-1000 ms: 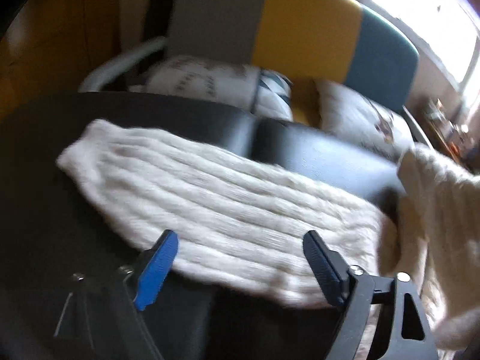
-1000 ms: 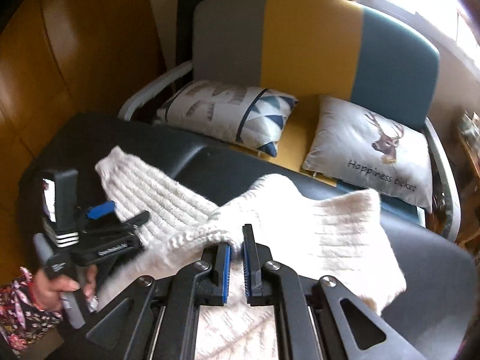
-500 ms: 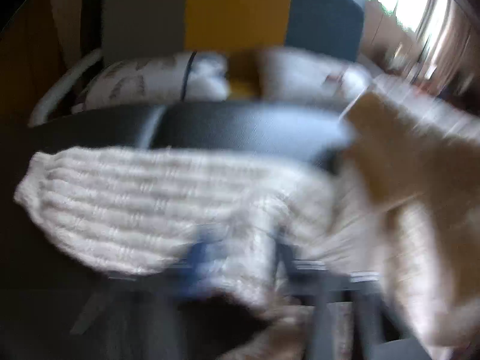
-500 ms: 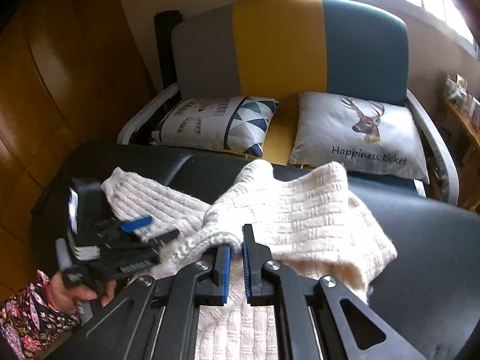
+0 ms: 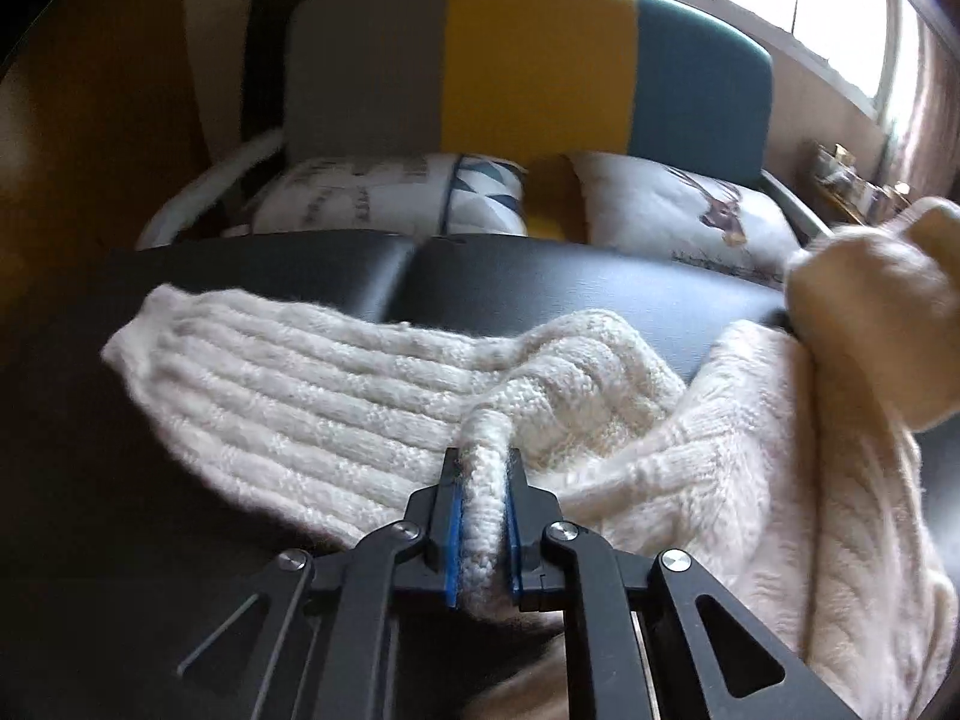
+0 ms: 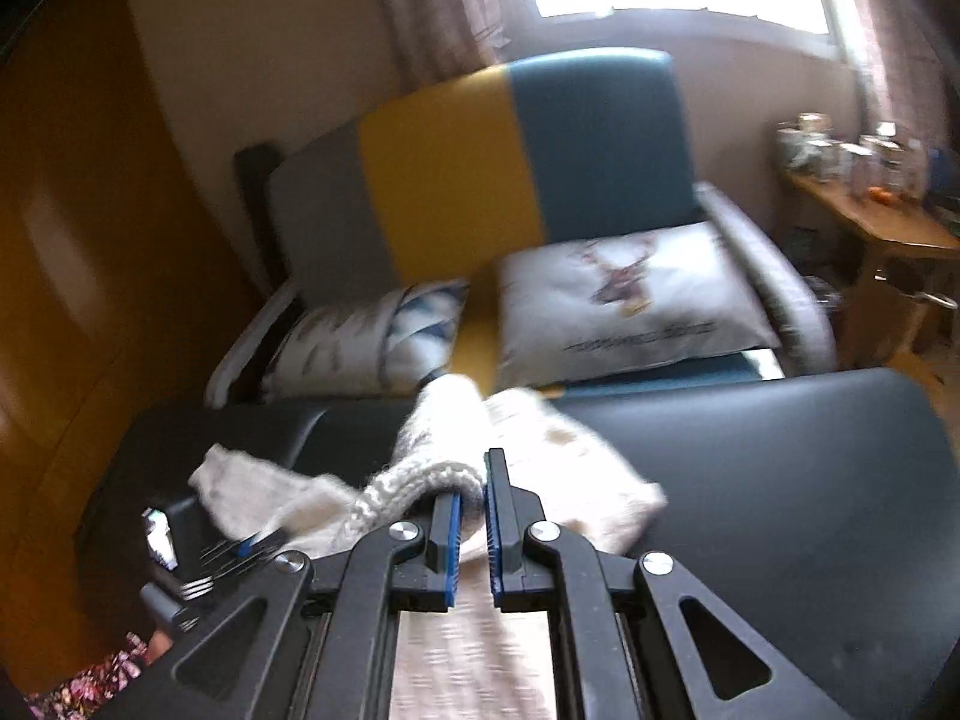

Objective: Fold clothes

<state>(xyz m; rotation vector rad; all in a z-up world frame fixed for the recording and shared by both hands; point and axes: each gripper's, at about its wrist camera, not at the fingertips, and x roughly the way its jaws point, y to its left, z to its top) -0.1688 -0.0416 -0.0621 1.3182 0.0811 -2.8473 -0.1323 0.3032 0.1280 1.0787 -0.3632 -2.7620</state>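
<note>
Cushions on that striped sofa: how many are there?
2. The triangle-patterned cushion lies on the sofa's left side, and the deer cushion beside it on the right. The black table hides the seat's front, so another could be hidden.

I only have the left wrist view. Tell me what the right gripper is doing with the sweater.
Observer: The right gripper is shut on a ribbed edge of the sweater, holding it bunched above the black table.
Operator: Check the table's right end.
Observer: Bare black padding there; the sweater stops short of it.
Operator: Report what's at the lower left corner.
Observer: A floral sleeve, beside the table's edge.
</note>
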